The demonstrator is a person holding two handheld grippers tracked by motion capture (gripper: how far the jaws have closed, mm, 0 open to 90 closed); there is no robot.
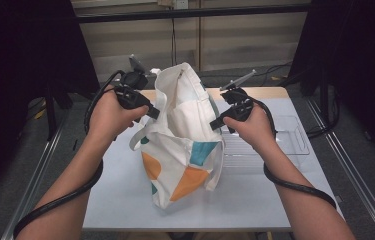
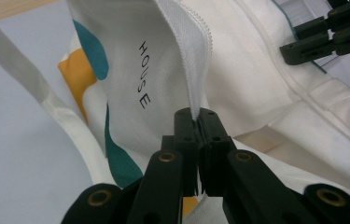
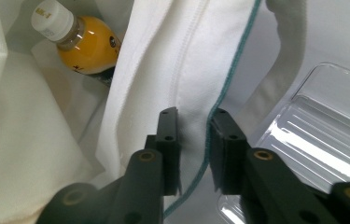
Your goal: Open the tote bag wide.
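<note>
Grey tabletop [image 1: 125, 200] at the centre of the high view is carrying a cream tote bag [image 1: 182, 160] with orange and teal patches. At the frame's left, the left gripper [image 2: 196, 122] is clamping tight on the bag's zipper edge [image 2: 189, 51]. At right, the right gripper [image 3: 193, 122] is straddling the teal-trimmed rim [image 3: 228, 79], jaws narrow but showing gaps beside the cloth. That loose hold could be letting the rim slide out, collapsing the mouth. Inside, an orange drink bottle [image 3: 77, 39] is lying; beside the bag, a clear plastic tray [image 3: 322, 126] is sitting empty.
</note>
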